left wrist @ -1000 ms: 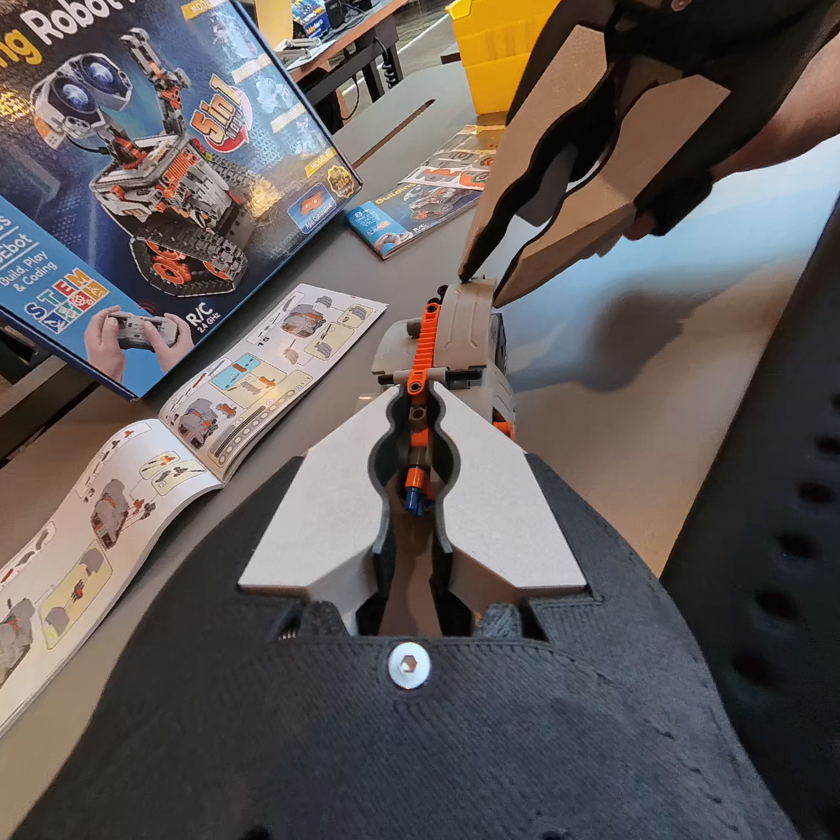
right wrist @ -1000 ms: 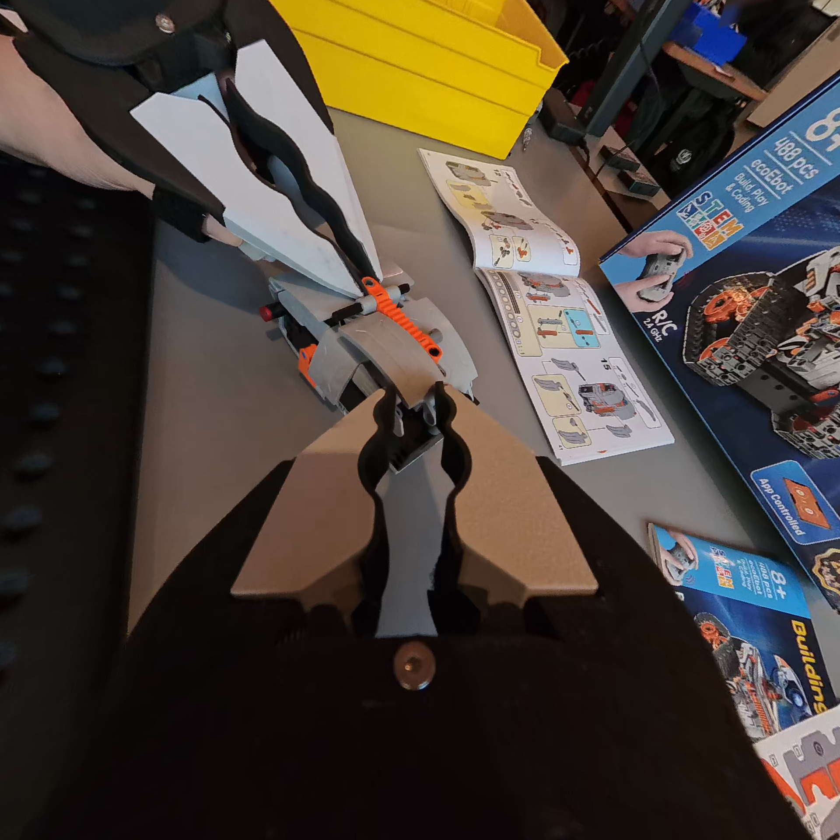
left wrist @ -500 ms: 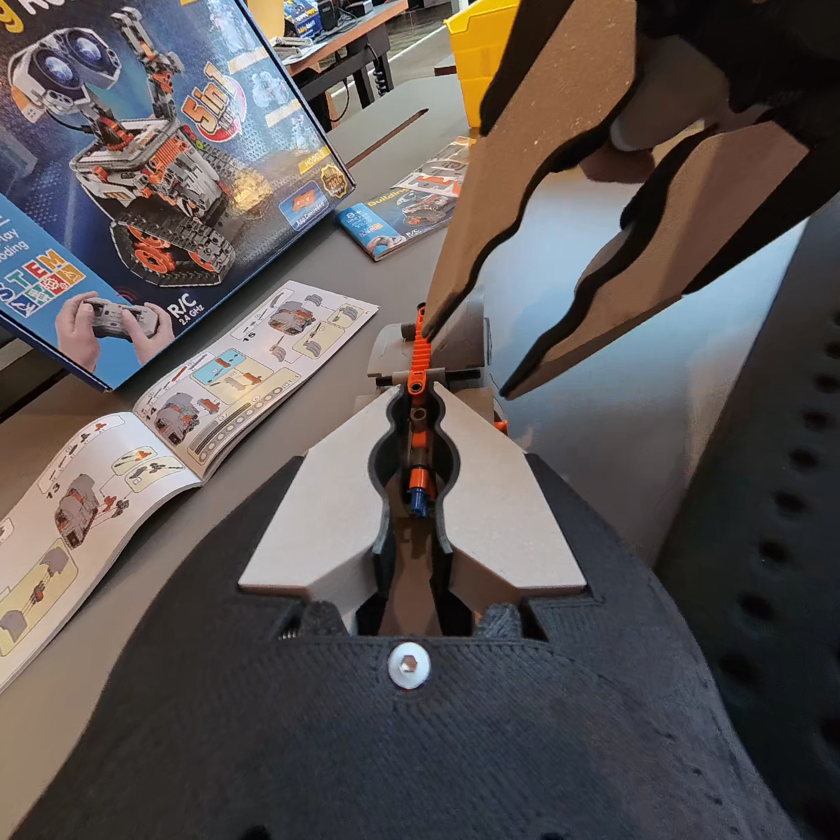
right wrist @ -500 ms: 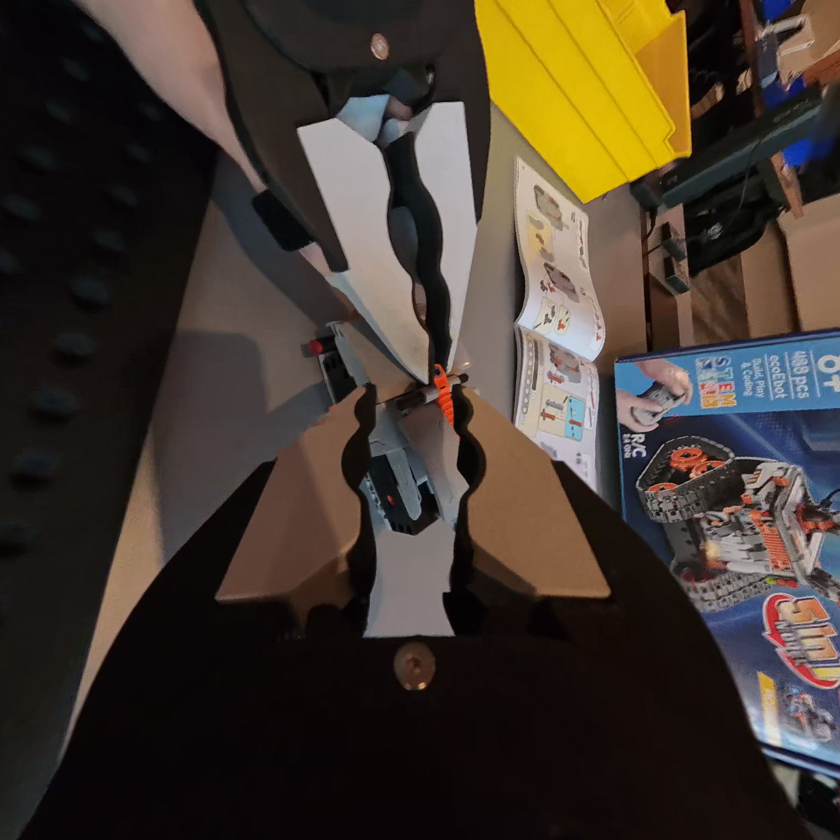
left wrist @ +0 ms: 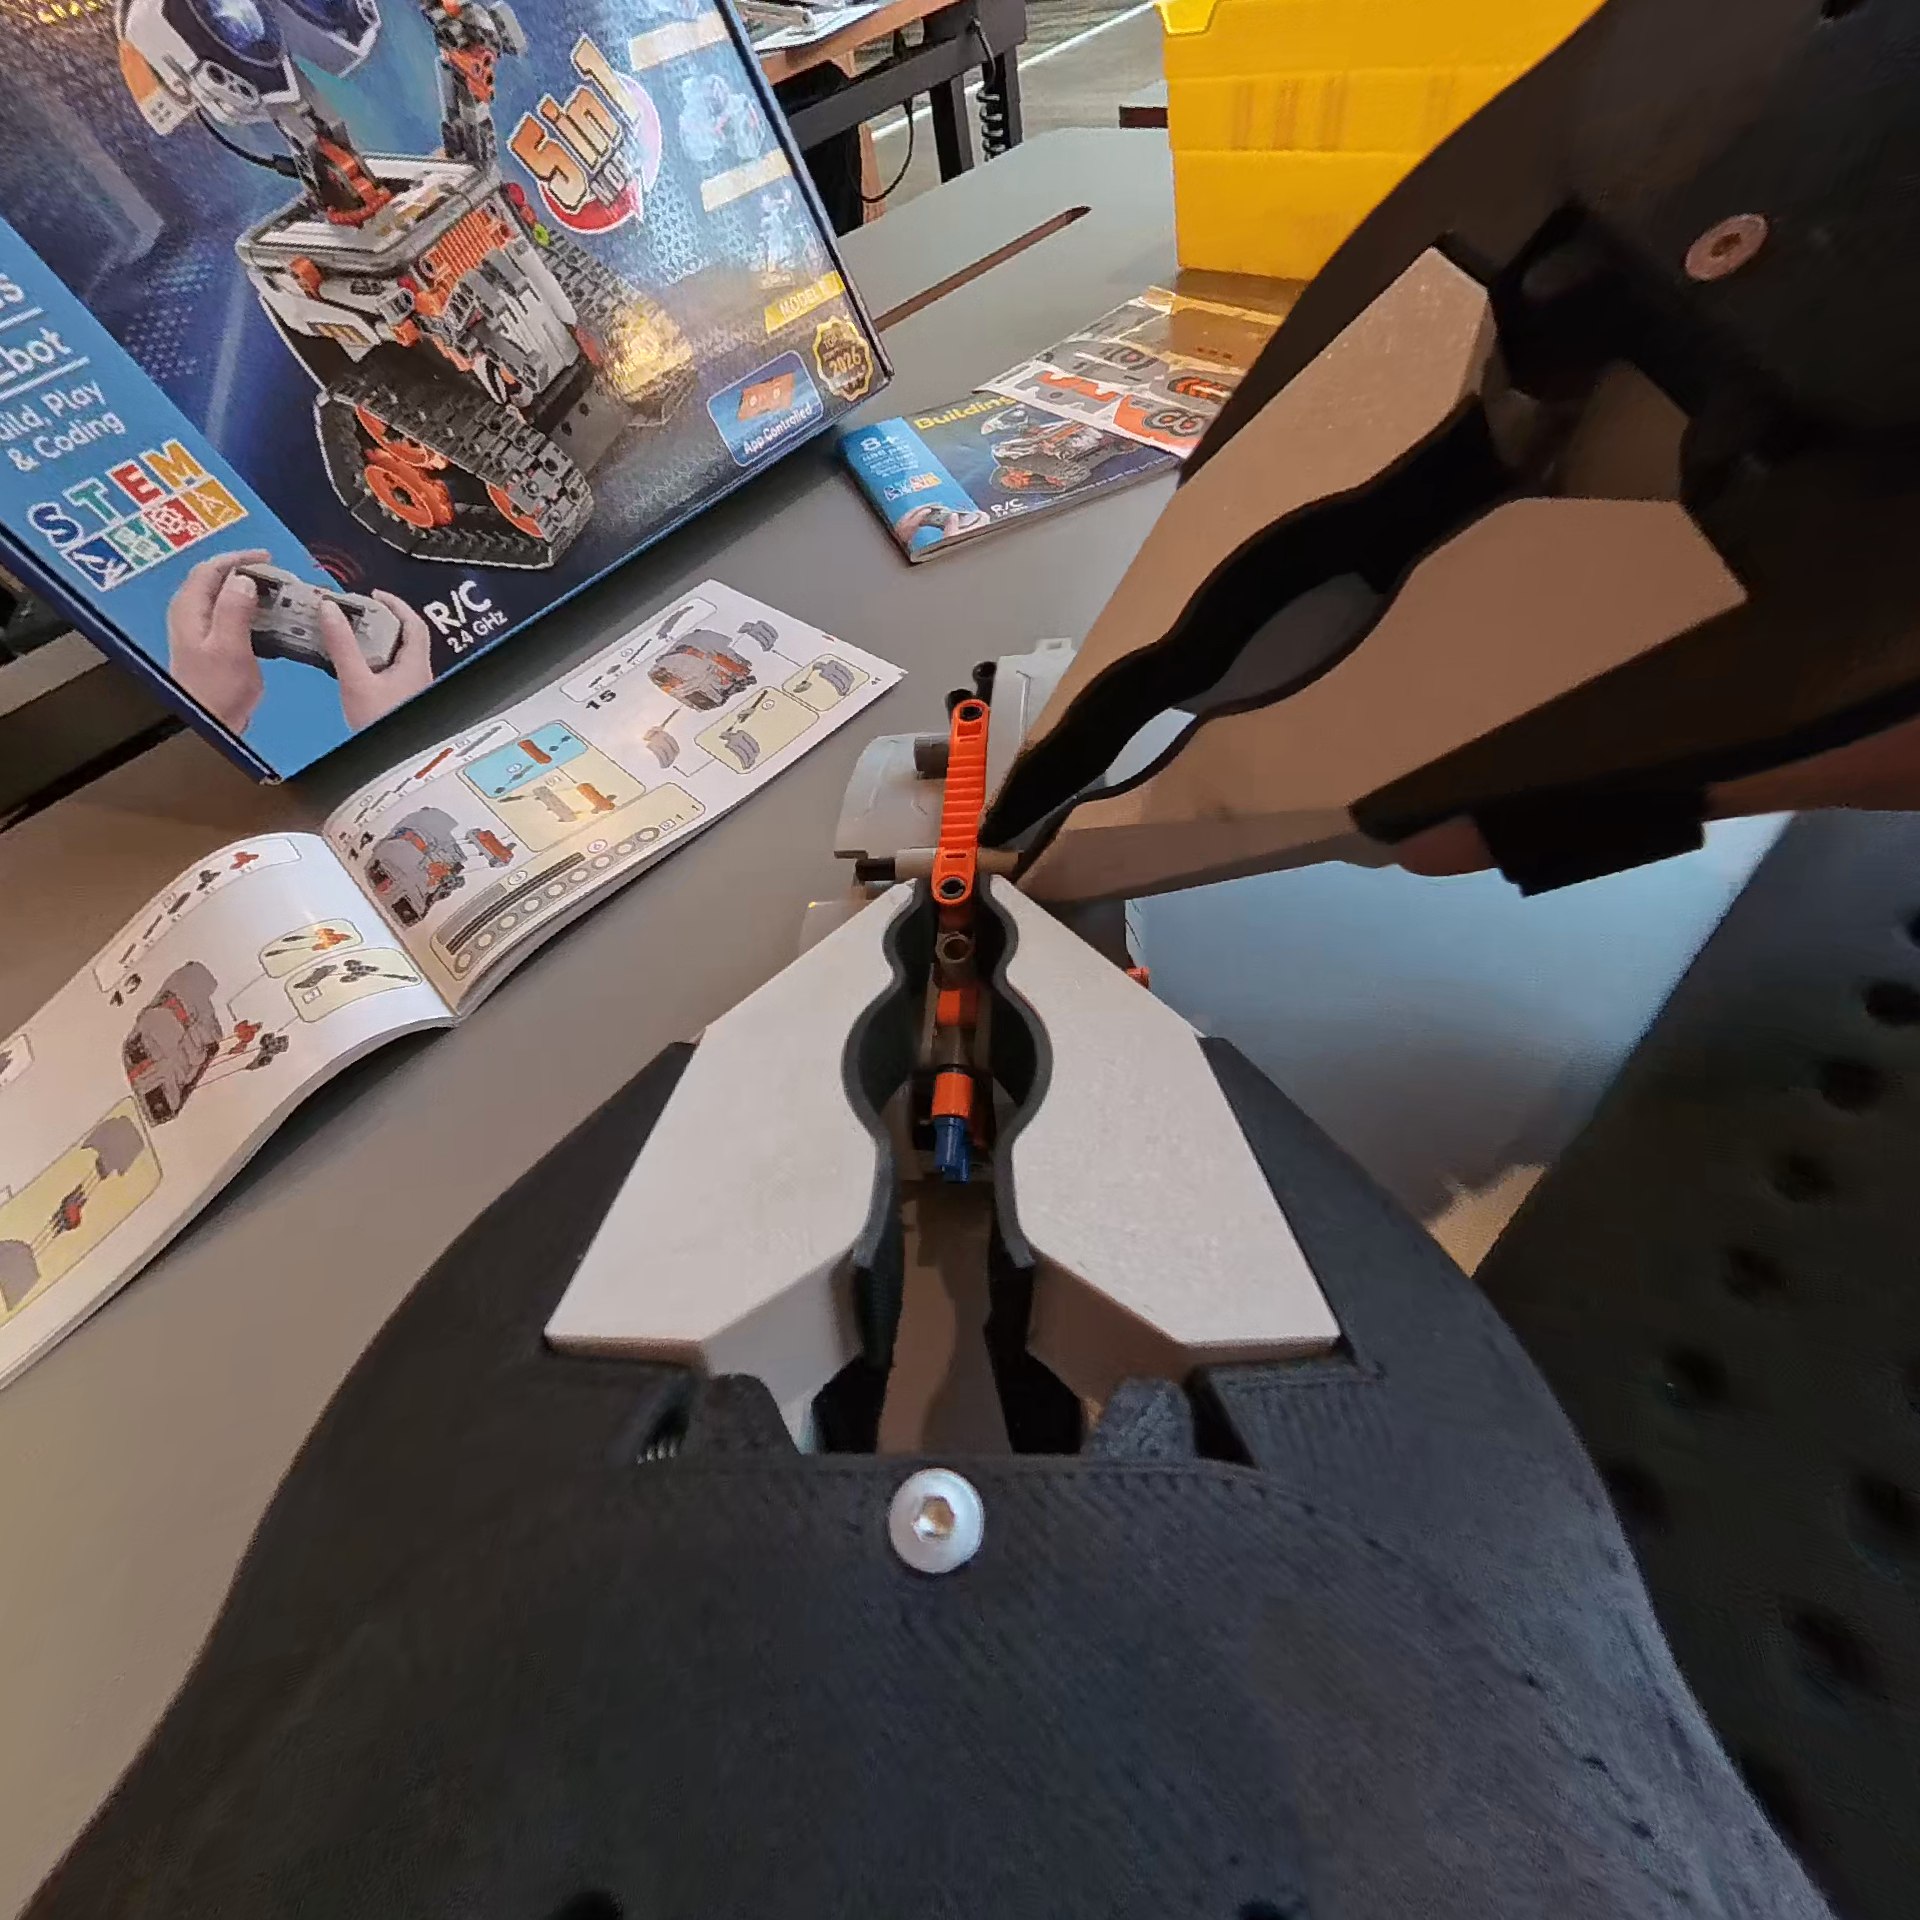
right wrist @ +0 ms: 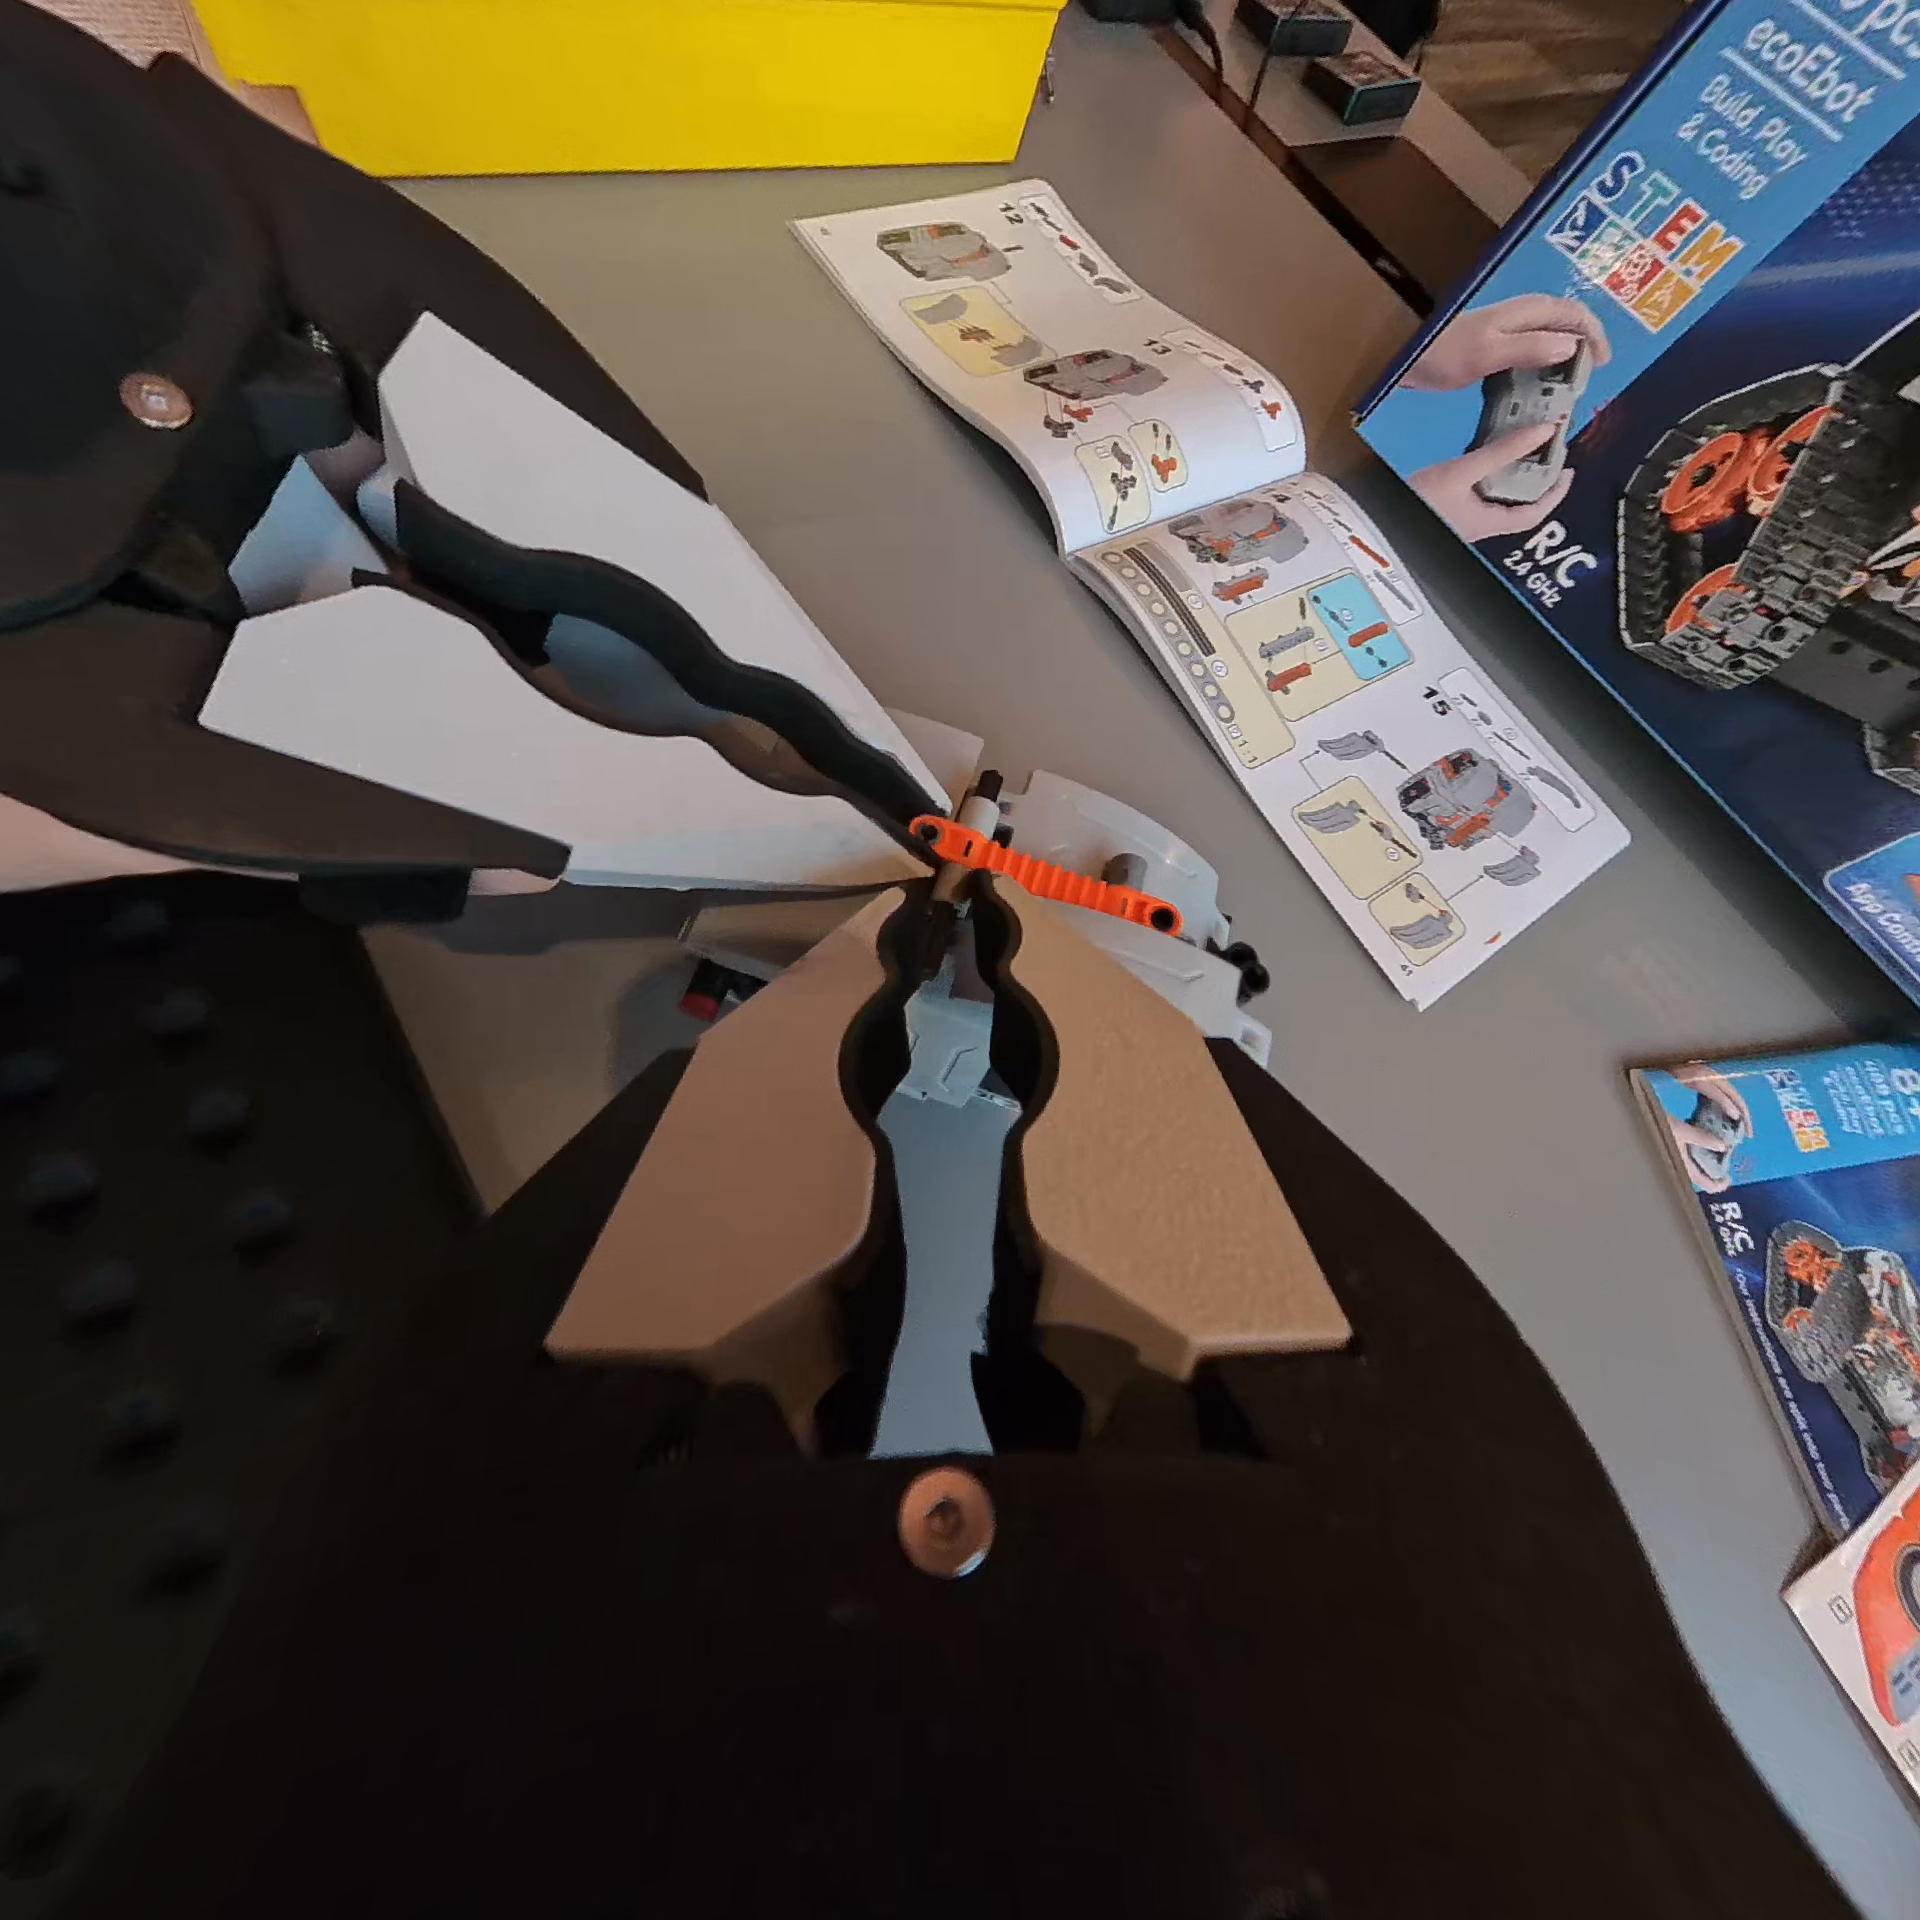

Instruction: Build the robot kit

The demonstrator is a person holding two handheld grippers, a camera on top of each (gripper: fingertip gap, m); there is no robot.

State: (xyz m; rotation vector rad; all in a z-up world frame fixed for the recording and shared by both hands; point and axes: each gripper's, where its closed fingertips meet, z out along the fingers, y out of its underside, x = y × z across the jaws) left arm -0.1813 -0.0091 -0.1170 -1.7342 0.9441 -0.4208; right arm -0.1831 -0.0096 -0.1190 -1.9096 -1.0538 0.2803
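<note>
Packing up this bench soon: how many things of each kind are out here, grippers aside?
Kit box: 1
Booklets: 2, open booklet and closed booklet
Picture sheet: 1
Yellow bin: 1
Brick model: 1
Total: 6

I see a grey brick-built model [left wrist: 894, 774] resting on the grey table [left wrist: 675, 1039], an orange toothed beam [left wrist: 961, 795] along its top, a white axle pin [right wrist: 977, 821] crossing the beam's near end, curved grey panels on its sides
</note>
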